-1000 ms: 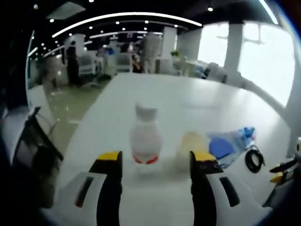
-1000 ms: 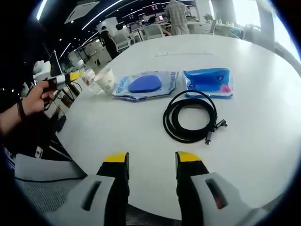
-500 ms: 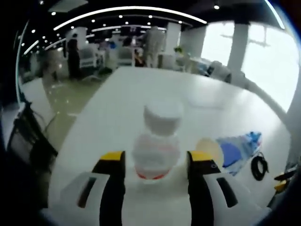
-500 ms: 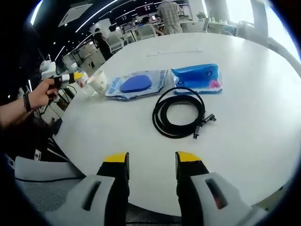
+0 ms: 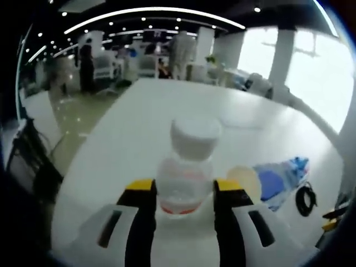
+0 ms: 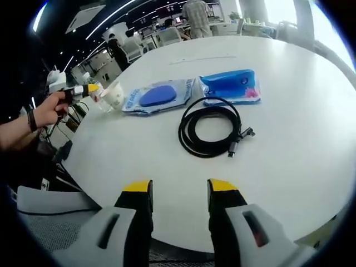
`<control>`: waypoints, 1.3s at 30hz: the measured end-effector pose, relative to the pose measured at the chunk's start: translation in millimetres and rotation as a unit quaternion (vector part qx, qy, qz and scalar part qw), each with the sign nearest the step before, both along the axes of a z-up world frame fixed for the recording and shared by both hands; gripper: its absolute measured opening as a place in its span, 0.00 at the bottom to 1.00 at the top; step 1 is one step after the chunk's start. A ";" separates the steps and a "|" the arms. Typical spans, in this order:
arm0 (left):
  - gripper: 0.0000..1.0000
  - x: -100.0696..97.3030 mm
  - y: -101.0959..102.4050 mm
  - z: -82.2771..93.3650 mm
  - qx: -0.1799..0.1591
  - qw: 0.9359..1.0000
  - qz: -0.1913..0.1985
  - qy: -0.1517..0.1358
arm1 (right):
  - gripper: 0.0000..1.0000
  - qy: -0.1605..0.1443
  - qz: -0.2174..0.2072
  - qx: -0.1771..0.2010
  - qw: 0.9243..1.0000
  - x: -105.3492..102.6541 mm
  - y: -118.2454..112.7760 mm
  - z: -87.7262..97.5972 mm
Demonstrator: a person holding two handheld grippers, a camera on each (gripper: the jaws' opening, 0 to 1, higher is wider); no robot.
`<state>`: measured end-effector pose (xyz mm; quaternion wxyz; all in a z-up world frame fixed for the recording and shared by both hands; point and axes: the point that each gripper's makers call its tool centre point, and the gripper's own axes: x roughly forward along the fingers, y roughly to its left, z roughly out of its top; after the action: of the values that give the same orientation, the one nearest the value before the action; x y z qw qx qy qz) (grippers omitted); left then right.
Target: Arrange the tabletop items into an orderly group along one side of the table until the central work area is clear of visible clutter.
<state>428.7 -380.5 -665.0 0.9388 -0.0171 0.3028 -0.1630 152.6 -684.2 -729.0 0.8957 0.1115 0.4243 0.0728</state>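
Left tool [image 5: 178, 192] narrowed around a clear bottle [image 5: 186, 169] with a white cap, jaws apparently touching its sides near the worktop's [image 5: 167, 111] edge; red-banded label too blurred to read. Paper cup [image 5: 245, 181] just beside. Right tool [image 6: 173, 192] open a moderate gap, holding nothing, above the worktop edge; coiled black cable [image 6: 210, 133] and two blue packets [image 6: 229, 86] lie beyond.

My white round table [image 6: 289, 139] carries a coiled black cable [image 6: 210, 133] near its middle. Beyond it lie two blue packets [image 6: 158, 95] [image 6: 231, 86] side by side, then a paper cup [image 6: 114, 96] and a white-capped clear bottle [image 5: 184, 167] at the edge.
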 end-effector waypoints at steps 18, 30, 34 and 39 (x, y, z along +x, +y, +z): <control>0.49 -8.1 3.6 7.3 -0.002 1.000 -0.003 0.008 | 0.39 -0.012 0.004 -0.018 1.000 22.9 -23.9 6.4; 0.52 -30.3 18.8 15.8 -0.004 1.000 -0.001 0.001 | 0.39 -0.034 0.002 -0.034 0.999 64.6 -48.8 19.9; 0.52 -45.4 21.9 14.0 -0.006 1.000 0.002 0.004 | 0.39 -0.034 0.003 -0.036 0.999 72.6 -50.1 19.6; 0.52 -73.0 23.7 9.4 -0.013 1.000 0.009 0.010 | 0.38 -0.031 0.009 -0.040 0.999 80.1 -51.6 14.9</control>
<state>355.7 -356.9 -655.7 0.9370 -0.0337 0.3095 -0.1583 232.7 -735.9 -714.1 0.9114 0.0692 0.4002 0.0668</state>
